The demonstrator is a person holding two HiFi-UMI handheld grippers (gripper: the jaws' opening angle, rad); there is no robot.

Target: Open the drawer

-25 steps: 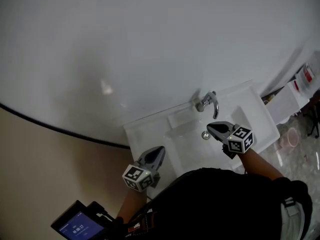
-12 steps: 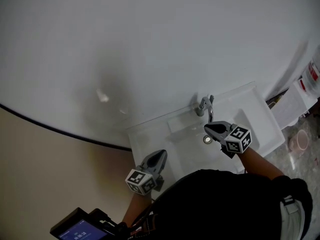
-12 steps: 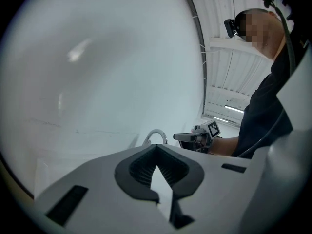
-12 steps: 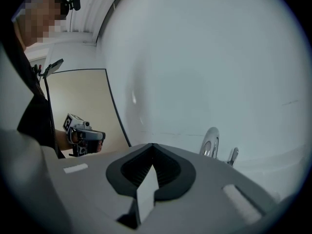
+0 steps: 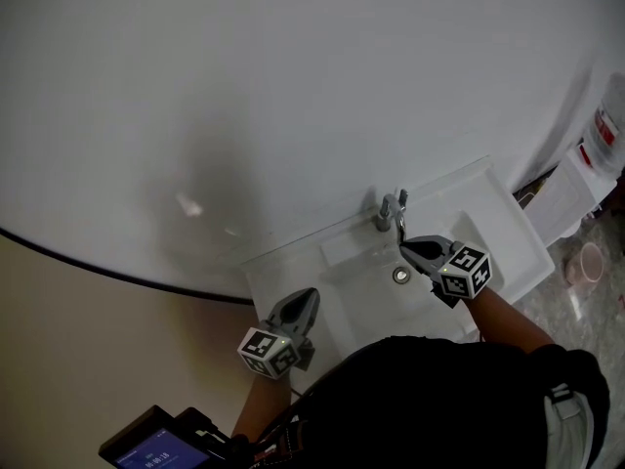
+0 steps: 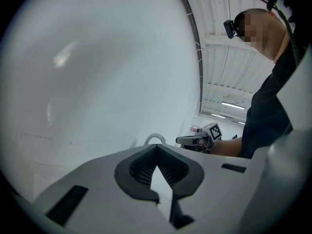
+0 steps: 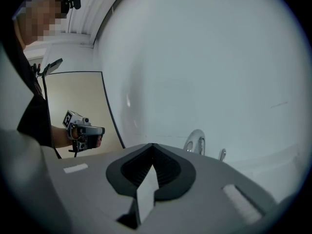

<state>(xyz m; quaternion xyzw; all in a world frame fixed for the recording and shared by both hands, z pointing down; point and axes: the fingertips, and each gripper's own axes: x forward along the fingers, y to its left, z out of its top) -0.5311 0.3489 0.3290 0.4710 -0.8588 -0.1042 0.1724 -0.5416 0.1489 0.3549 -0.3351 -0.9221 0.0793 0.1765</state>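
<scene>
No drawer shows in any view. A white sink (image 5: 508, 233) with a chrome faucet (image 5: 391, 208) and a round drain (image 5: 400, 276) stands below a large white wall panel (image 5: 293, 86). My left gripper (image 5: 311, 295) is shut and empty over the sink's left rim. My right gripper (image 5: 406, 246) is shut and empty too, over the basin with its tip just below the faucet spout. The left gripper view shows the closed jaws (image 6: 156, 147), the faucet (image 6: 154, 138) and the right gripper (image 6: 202, 138) beyond. In the right gripper view, beyond its own closed jaws (image 7: 152, 146), are the faucet (image 7: 196, 141) and the left gripper (image 7: 83, 130).
A white box (image 5: 566, 193), a red-labelled container (image 5: 607, 130) and a pink cup (image 5: 589, 262) on the floor sit right of the sink. A beige wall (image 5: 78, 340) lies to the left. A small screen device (image 5: 146, 447) hangs at bottom left.
Both grippers have drifted a little over the sink, still shut. The right gripper's tip has come closer under the faucet spout. The head view has shifted slightly.
</scene>
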